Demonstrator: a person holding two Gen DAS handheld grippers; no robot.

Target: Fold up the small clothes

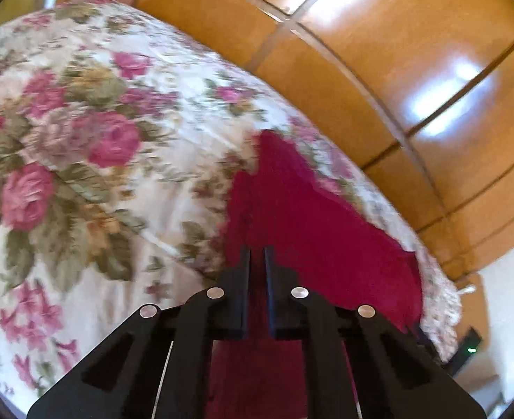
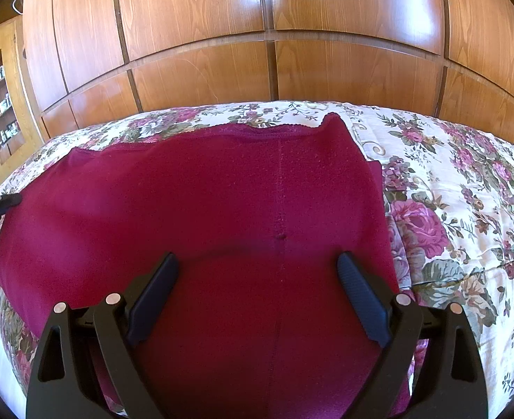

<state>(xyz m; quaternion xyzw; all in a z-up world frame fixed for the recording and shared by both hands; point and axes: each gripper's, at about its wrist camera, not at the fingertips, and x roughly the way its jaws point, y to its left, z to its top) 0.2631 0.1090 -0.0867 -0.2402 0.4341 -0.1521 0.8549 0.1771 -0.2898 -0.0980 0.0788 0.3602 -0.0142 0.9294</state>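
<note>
Right wrist: red garment (image 2: 201, 195) on floral bedspread (image 2: 466, 209).

I see a bed (image 2: 449, 181) covered with a cream bedspread (image 1: 82, 146) printed with pink roses and green leaves. Lying flat on it is one dark red garment (image 2: 222, 192), spread wide, seam running down its middle, scalloped edge toward the far side near the bed's far edge. In my left view the same red cloth (image 1: 291, 209) sits close to the bed's edge, picture blurred there.
</note>
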